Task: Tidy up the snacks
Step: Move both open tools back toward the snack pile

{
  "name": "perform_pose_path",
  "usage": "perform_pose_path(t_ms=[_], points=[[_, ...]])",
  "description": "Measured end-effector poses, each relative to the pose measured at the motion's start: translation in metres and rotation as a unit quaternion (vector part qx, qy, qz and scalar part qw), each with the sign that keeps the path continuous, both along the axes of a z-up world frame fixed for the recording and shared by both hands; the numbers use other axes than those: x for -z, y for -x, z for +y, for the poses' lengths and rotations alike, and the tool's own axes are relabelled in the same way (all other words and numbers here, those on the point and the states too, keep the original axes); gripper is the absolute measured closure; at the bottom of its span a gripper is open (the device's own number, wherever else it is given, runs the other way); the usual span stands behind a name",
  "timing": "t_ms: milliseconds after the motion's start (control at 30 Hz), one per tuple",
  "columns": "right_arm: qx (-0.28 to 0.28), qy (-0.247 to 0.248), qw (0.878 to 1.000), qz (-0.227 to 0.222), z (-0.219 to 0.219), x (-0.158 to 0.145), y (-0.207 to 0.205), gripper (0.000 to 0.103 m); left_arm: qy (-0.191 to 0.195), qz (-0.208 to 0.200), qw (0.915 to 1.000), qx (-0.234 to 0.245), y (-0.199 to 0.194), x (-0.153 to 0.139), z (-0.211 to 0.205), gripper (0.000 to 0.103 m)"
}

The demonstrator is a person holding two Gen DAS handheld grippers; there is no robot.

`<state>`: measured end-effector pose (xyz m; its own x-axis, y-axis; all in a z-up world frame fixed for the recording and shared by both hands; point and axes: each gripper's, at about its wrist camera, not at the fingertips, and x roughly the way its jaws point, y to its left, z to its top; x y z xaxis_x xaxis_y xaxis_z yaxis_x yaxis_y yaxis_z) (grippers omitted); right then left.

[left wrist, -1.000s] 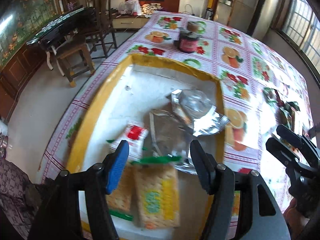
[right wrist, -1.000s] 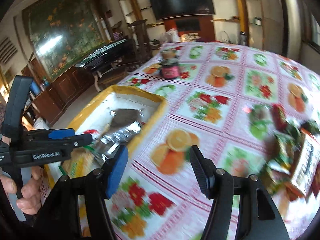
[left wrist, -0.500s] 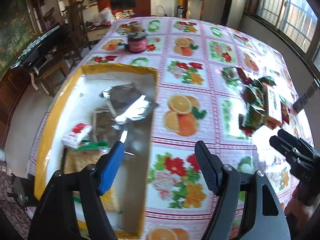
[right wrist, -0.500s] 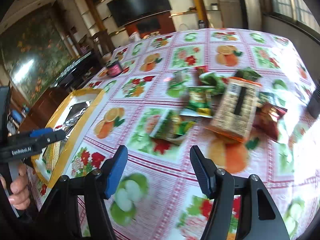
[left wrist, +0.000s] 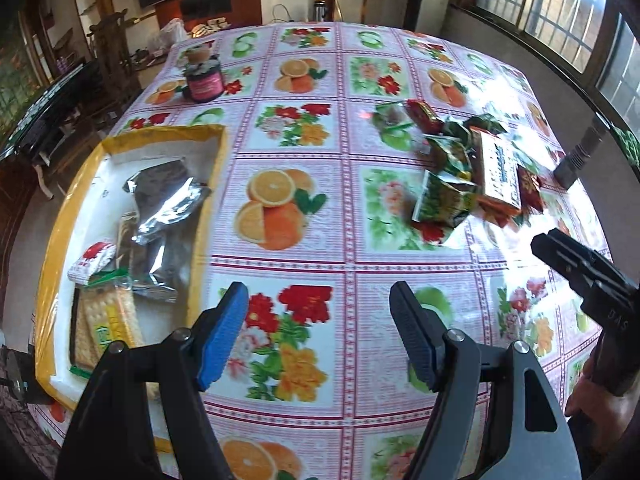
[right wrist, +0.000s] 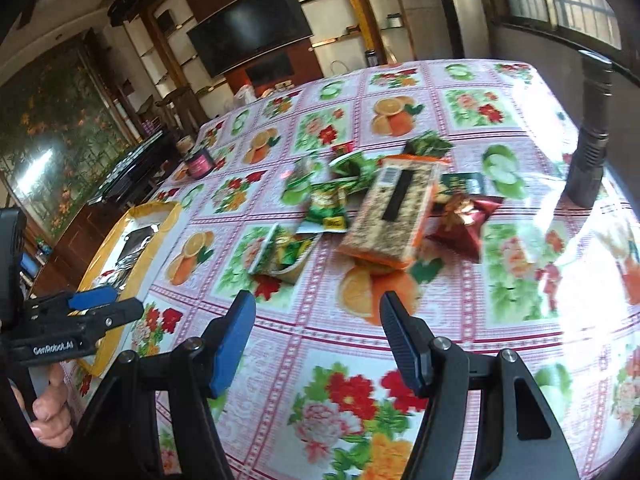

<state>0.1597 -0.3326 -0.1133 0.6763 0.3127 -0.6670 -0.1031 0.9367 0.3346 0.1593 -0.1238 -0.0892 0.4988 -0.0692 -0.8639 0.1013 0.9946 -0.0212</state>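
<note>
On the floral tablecloth, both grippers (left, right) gape empty, seemingly above it.

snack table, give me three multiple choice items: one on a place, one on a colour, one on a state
1. Where is the silver foil pack?
A. in the yellow tray
B. in the loose snack pile
C. beside the jar

2. What colour is the jar's label?
A. blue
B. pink
C. white

3. How is the left hand-held gripper?
A. shut on a snack
B. shut, empty
C. open, empty

Answers:
1 A, the foil pack lies inside the tray, apart from the pile.
2 B, the jar carries a pink label.
3 C, the left hand-held gripper has its fingers spread over bare tablecloth.
</note>
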Motion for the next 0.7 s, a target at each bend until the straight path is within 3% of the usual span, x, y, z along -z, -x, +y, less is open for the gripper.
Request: perform_pose_path(t_ms=[700], points=[[0.079, 0.002, 0.996, 0.029, -0.068, 0.009, -0.004, 0.038, 0.021, 0.022, 0.9985, 0.046, -0.012, 0.012, -0.048, 0.029]])
